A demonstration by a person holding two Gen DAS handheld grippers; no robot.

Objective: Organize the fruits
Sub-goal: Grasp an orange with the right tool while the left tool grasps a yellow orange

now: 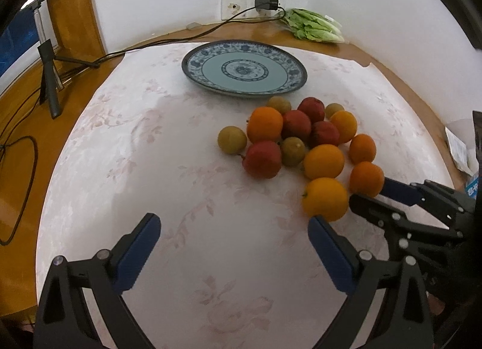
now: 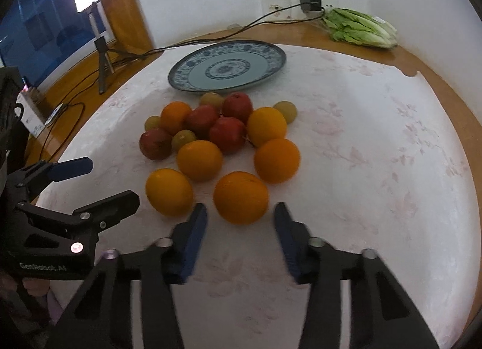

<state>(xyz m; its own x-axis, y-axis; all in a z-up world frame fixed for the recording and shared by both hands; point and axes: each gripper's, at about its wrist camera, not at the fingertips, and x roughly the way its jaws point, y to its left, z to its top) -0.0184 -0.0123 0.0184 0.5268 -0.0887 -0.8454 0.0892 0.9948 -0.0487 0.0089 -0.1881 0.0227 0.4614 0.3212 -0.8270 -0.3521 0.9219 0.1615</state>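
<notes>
Worktop: wooden, round-edged, overlaid with a pale floral cloth; white walls behind.
Room: window at upper left of both views; small tripod on the wood; charger in a wall socket, its cable trailing left; bagged greens at upper right.
Plate: one, blue-patterned, bare, above the fruit pile.
Oranges: six, centre-right of left view.
Red fruits: four.
Green-yellow fruits: five.
Left hand-held gripper: jaws spread, nothing between.
Right hand-held gripper: jaws apart, flanking the nearest orange, pads not seen pressing it.
</notes>
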